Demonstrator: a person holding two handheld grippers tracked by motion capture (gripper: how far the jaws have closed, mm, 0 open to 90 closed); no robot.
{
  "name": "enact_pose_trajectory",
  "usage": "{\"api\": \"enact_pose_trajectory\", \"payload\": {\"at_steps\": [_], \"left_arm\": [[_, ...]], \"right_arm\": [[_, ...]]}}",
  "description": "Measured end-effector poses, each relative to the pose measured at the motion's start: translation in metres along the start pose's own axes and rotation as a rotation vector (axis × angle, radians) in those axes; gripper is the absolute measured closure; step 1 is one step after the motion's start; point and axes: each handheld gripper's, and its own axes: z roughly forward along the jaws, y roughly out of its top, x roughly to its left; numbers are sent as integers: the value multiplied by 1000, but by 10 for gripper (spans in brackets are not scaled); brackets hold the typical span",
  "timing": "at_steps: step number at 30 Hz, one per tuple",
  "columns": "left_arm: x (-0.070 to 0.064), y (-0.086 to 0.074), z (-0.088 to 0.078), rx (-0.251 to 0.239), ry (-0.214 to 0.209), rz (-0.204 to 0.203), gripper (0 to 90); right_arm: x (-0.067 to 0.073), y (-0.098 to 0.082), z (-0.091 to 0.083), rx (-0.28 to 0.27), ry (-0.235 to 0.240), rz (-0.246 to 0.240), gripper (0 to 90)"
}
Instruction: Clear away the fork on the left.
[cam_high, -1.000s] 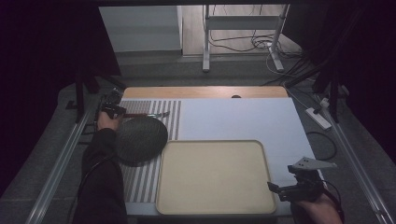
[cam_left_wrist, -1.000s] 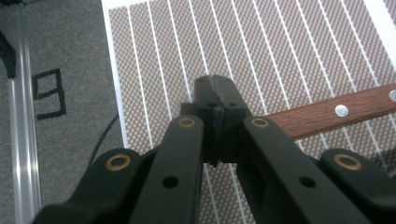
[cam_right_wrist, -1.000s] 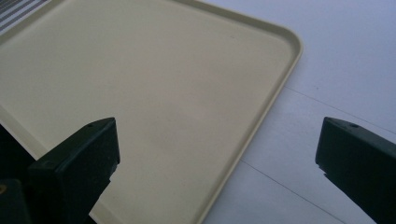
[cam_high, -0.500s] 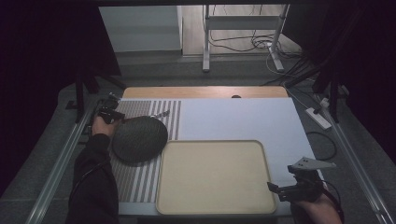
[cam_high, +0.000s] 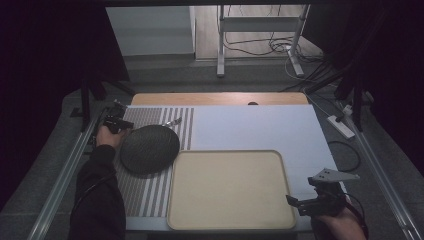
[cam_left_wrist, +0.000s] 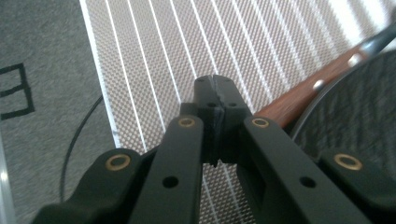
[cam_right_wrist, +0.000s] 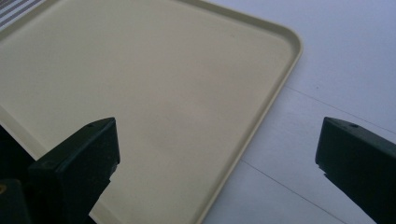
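- The left gripper sits at the far-left of the table, over the striped mat. In the left gripper view its jaws are pressed together with nothing between them — no grip on anything.
- The round dark woven mat lies on the striped mat, just right of that gripper, near the tray's far-left corner. A wooden-handled utensil lies partly under its far edge; the metal end pokes out at the far side.
- The beige tray at the near middle is bare.
- The right gripper hovers at the tray's near-right corner, jaws wide apart and holding nothing.
- Judged from this, the work looks early — neither the round mat nor the utensil is held or lifted, and nothing has reached the tray. A grasp on one of them, likely by the left gripper, remains to be made.
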Motion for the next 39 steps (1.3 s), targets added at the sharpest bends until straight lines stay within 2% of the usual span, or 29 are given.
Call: {"api": "enact_pose_trajectory", "payload": {"at_steps": [5,12,18,22,26,29,34,36,39], "left_arm": [[-12,13,-8,-33,-31,44,781],[-35,31,-1,-34,-89,81,524],[-51,43,13,-21,-97,98,324],[-59,49,23,10,-71,107,195],[-65,53,32,39,-74,111,136],[-69,54,39,70,-71,133,102],[-74,56,49,111,-47,160,97],[-75,57,52,115,-42,155,98],[-73,57,54,117,-57,148,86]], "right_arm": [[0,0,0,0,1,1,3],[0,0,0,0,2,0,3],[0,0,0,-4,5,2,3],[0,0,0,-5,5,4,3],[-1,0,0,-6,6,5,3],[-1,0,0,-6,6,5,3],[-1,0,-1,-5,6,5,3],[-1,0,-1,-6,7,5,3],[-1,0,-1,-6,7,5,3]]}}
